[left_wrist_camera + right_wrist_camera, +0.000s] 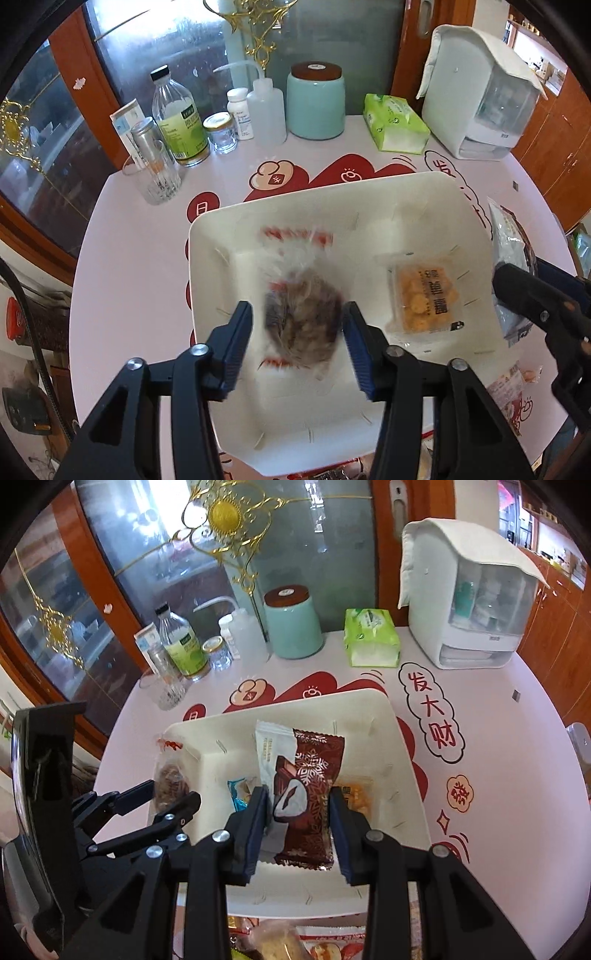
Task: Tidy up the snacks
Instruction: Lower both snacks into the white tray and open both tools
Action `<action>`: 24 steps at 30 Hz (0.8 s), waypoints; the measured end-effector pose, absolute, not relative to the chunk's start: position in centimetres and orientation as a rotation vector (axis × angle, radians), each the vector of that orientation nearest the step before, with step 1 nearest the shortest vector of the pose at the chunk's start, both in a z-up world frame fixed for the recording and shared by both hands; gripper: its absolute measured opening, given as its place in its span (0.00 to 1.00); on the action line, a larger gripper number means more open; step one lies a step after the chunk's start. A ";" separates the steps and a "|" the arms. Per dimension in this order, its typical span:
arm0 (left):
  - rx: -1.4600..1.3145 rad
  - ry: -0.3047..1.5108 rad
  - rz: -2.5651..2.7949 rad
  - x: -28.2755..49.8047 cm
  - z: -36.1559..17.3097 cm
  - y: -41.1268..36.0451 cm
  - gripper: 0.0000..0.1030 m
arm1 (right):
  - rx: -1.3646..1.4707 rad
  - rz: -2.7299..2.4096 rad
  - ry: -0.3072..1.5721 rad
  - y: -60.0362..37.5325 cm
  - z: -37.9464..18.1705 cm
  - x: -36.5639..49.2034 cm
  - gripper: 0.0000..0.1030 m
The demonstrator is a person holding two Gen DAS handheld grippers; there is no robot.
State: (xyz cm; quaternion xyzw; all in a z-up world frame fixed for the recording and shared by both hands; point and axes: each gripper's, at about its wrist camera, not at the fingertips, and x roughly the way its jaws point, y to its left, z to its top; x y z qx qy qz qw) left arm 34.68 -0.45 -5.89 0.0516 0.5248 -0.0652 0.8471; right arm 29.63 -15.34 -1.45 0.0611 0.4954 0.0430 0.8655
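A white bin stands on the round table; it also shows in the right wrist view. My left gripper is open above the bin; a clear packet with a brown snack is blurred between its fingers, apparently loose. An orange cracker packet lies in the bin. My right gripper is shut on a dark red and white snack packet over the bin. A blue-wrapped snack lies in the bin too.
At the back stand a drinking glass, a green-label bottle, small jars, a teal canister, a tissue pack and a white dispenser. More snack packets lie at the table's near edge.
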 end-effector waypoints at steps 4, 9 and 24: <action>0.101 1.090 -0.119 35.1 -6.3 0.0 0.89 | 0.112 0.101 1.058 -14.9 -2.1 30.1 0.37; 0.087 1.115 -0.112 35.0 -6.9 0.5 0.89 | 0.128 0.108 1.060 -14.9 -2.5 29.8 0.50; 0.080 1.100 -0.126 32.5 -5.8 0.6 0.89 | 0.140 0.143 1.084 -14.8 -2.6 27.8 0.50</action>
